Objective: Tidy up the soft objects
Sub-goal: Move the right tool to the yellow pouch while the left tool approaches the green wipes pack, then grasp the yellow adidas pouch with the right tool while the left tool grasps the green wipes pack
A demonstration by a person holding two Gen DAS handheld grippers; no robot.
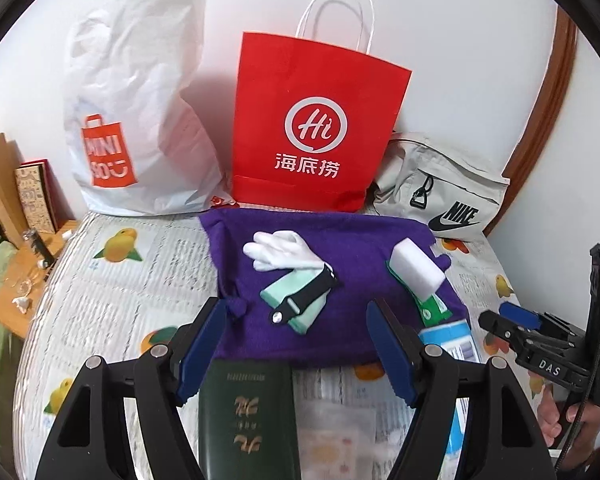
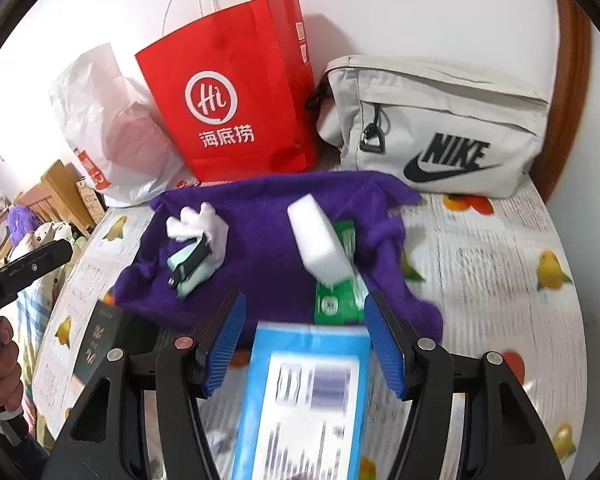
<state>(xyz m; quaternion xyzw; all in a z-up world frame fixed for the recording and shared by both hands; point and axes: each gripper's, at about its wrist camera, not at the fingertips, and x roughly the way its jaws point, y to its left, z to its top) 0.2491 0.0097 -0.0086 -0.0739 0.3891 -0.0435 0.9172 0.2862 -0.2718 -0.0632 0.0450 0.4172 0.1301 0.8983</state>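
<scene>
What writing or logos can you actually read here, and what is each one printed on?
"Hi" and "海底捞": red paper bag
"MINI SO": white plastic bag
"NIKE" with swoosh: beige pouch
"DAS": right gripper, on its body
Gold lettering on dark green booklet: too small to read
Label on blue box: blurred
Print on green packet and on the fruit-print sheet: unreadable

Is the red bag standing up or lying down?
Standing up. The red bag rests on its flat bottom against the wall, white handles pointing up, behind the purple cloth.
</scene>
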